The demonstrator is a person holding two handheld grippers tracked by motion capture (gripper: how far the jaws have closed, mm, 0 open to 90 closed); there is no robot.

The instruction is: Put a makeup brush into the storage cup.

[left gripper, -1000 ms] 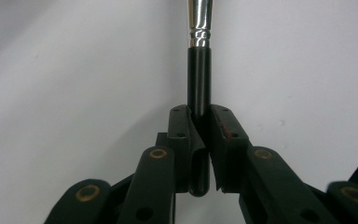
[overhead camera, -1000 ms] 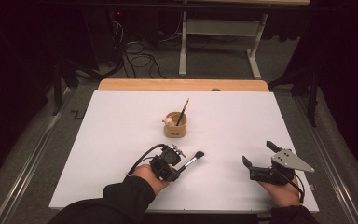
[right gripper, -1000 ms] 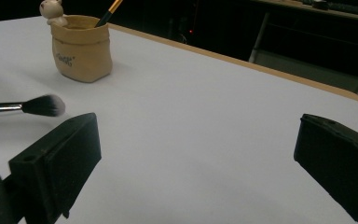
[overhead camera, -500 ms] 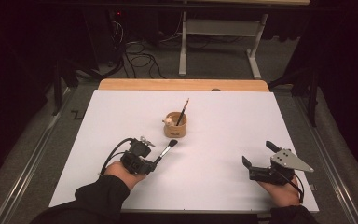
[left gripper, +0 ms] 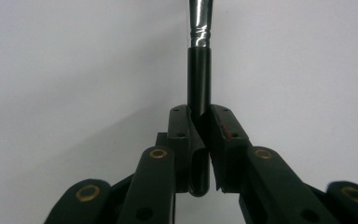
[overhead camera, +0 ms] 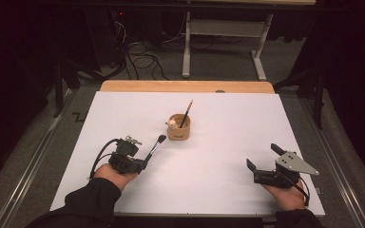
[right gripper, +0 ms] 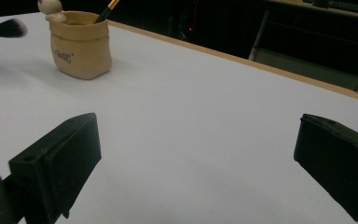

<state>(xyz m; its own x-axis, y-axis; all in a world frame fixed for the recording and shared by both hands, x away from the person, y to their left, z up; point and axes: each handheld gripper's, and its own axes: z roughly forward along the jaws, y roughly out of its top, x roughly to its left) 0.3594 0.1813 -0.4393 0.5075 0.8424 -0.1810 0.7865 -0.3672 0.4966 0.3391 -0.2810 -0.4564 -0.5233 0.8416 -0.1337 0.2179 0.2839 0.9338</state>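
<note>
We have the makeup brush (overhead camera: 153, 148) pinched by its black handle in our left gripper (overhead camera: 142, 165); the left gripper view shows both jaws pressed tight on the handle (left gripper: 199, 77), with the silver ferrule rising beyond them over bare white surface. From the high view the brush slants up and away from that gripper, its dark bristle head (overhead camera: 161, 138) pointing toward the small tan pot (overhead camera: 178, 127) that stands near the middle of the desk (overhead camera: 228, 156), a little toward the far edge. The bristles hang just short of the pot, to its left and nearer our side, not touching it as far as we can tell. In the right gripper view the bristle tip (right gripper: 9, 29) sits left of the pot (right gripper: 80, 44), apart from its wall

The pot already holds one pencil-like stick (overhead camera: 186, 113) leaning out of its mouth, and a small pale figure (overhead camera: 171, 124) sits on its rim

Our right gripper (overhead camera: 264, 161) rests near the desk's near right corner with its jaws spread wide and nothing between them, well apart from the pot

So we judge the picking up as done and the carrying as nearly done. What is left, as we read it, is lifting the brush over the rim, standing it in the pot beside the stick, and letting go
</note>
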